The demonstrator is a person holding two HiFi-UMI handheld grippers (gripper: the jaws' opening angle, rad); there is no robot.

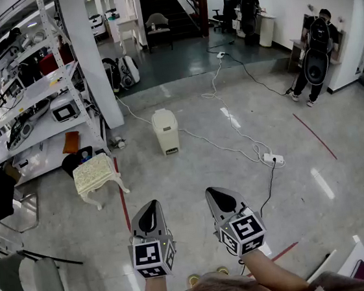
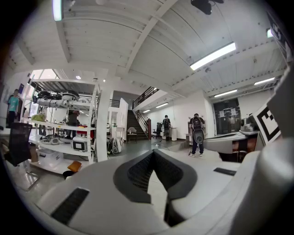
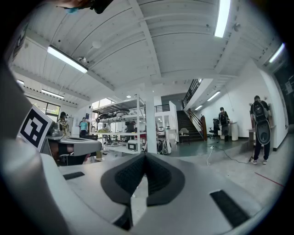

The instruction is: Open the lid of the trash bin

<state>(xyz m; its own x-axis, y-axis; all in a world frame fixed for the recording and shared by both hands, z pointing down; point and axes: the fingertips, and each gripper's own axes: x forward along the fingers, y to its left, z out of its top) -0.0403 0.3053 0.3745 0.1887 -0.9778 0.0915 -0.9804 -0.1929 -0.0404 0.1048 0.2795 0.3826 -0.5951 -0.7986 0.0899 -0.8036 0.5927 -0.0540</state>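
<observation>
Since the trash bin [image 1: 167, 137] stands out on the floor well ahead of the person, w/ its lid [image 1: 163, 115] down flat, both claws ride low and close to the body in the head view. By my read they're carried, not working, and the task looks not yet started. Left claw [image 1: 152, 205] and right claw [image 1: 211, 192] sit side by side, apart from each other, tips aimed fwd roughly toward the bin. The bin is near the white pillar [image 1: 91, 60] and beyond the cream stool [image 1: 96, 174]. A white cable runs past it to a power strip [image 1: 274, 159]. Nothing's in reach from here, so prob. a walk-up comes first.

Left gripper view: left claw [image 2: 153, 153] has its two jaws brought together, tips meeting, dark ribbed pads making a closed point. Only a slot of floor shows lower down btwn them. Nothing held, nothing touched. Can't pick out the bin here; shelving [image 2: 64, 133] is at left.

Right gripper view: right claw [image 3: 144, 158], same story. Jaws together at the tips, empty, touching nothing. Can't pick out the bin in this view either.
</observation>
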